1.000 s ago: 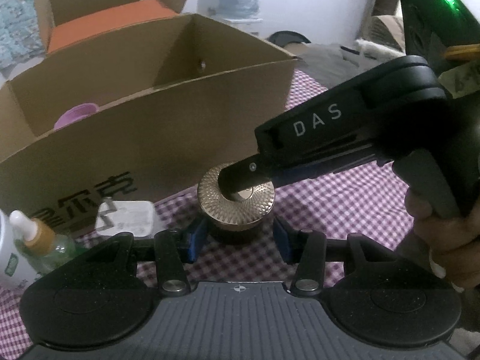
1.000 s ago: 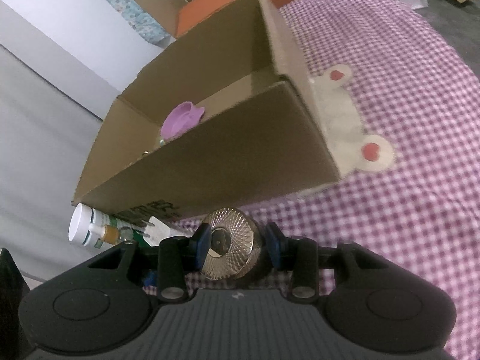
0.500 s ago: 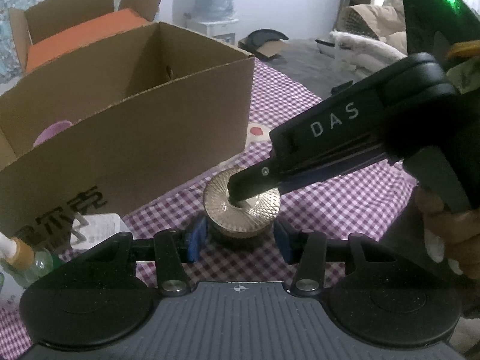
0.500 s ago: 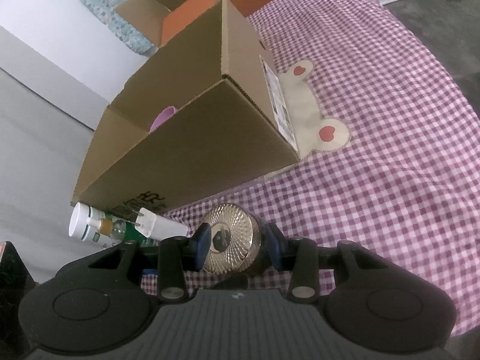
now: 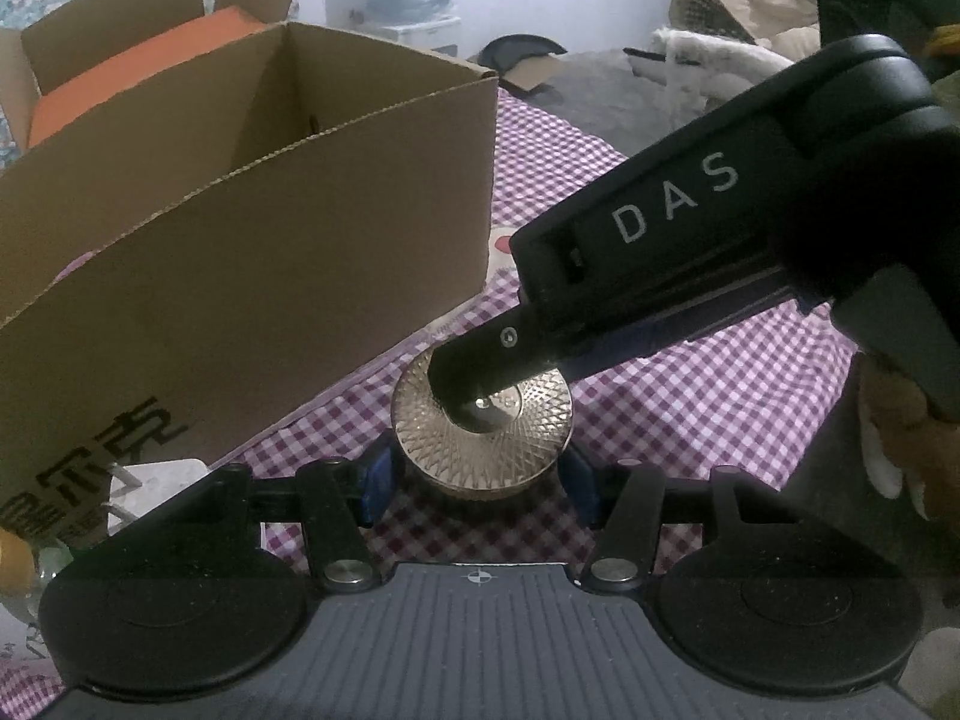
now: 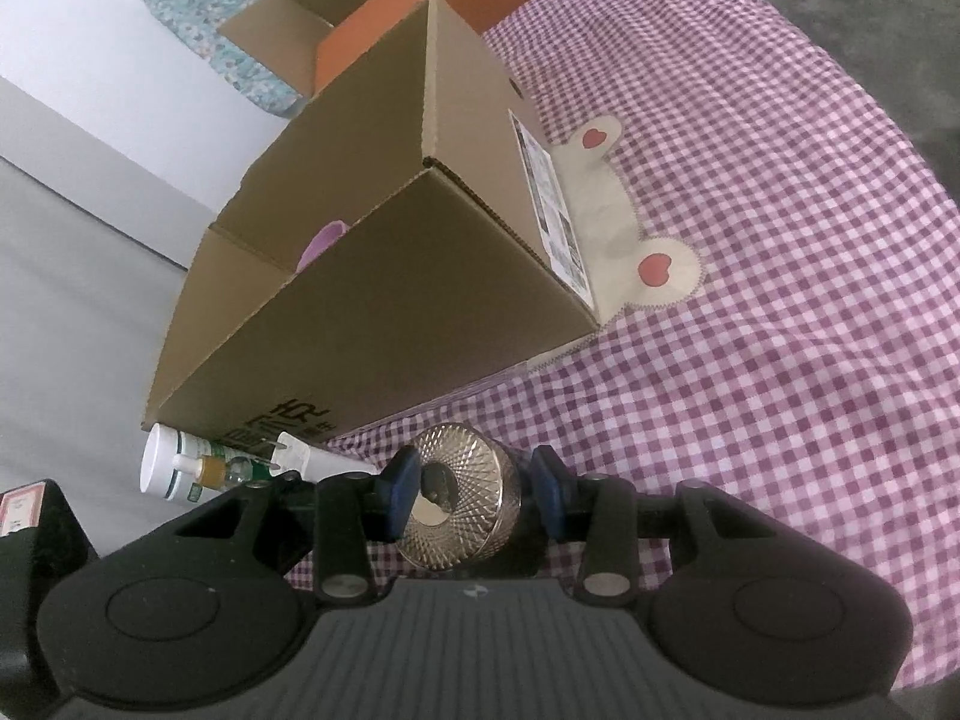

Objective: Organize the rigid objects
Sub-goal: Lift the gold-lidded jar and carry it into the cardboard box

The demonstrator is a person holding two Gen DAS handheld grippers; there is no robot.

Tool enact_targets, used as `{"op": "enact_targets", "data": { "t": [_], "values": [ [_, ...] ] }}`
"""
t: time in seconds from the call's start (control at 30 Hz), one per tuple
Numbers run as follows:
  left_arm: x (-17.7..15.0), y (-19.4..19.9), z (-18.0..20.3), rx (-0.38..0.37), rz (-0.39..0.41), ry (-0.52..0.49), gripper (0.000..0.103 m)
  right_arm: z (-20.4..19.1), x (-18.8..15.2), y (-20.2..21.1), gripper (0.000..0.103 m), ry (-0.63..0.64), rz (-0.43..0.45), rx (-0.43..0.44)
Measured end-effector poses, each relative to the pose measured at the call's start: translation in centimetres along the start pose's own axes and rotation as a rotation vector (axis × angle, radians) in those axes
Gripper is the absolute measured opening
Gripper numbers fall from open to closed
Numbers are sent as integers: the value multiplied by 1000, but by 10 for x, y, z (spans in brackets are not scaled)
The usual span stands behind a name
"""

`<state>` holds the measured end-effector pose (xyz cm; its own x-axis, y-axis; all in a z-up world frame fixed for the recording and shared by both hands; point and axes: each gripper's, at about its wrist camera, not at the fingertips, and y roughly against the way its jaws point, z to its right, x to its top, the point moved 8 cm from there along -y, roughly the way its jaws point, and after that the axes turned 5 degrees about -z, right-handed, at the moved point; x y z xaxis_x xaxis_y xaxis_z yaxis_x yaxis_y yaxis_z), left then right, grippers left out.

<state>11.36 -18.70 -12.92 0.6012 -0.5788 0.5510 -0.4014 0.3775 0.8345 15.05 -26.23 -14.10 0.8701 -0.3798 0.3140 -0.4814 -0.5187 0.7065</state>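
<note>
Left jaws letting go, right gripper keeps the gold-lidded jar

Your left gripper is spreading as you watch: a second ago its blue pads hugged the gold-lidded jar, now they stand clear on both sides. Your right gripper has barely stirred and pinches the jar by its sides, low over the purple checked cloth, just in front of the cardboard box. That reads as a handover, so the jar looks yours to lift over the wall. The white tube and plug adapter wait beside the box.
</note>
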Motion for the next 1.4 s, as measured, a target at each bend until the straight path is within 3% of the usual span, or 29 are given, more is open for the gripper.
{"op": "enact_targets", "data": {
  "t": [0.17, 0.4, 0.77, 0.97, 1.1, 1.27, 1.4],
  "values": [
    [1, -3, 1, 5, 5, 2, 55, 0, -2, -1, 50, 4, -16, 8],
    [-1, 1, 3, 19, 3, 15, 55, -6, -10, 0, 50, 47, 0, -2],
    [12, 71, -9, 82, 99, 76, 55, -64, -7, 36, 50, 162, 62, 46],
    [38, 116, -34, 143, 162, 122, 55, -113, 18, 57, 50, 274, 110, 95],
    [57, 125, -57, 171, 159, 158, 55, -138, 41, 53, 50, 325, 106, 128],
    [82, 99, -91, 175, 95, 215, 55, -149, 85, 28, 50, 343, 54, 118],
    [100, 56, -120, 171, 22, 297, 55, -136, 126, -15, 50, 307, -42, 96]
  ]
}}
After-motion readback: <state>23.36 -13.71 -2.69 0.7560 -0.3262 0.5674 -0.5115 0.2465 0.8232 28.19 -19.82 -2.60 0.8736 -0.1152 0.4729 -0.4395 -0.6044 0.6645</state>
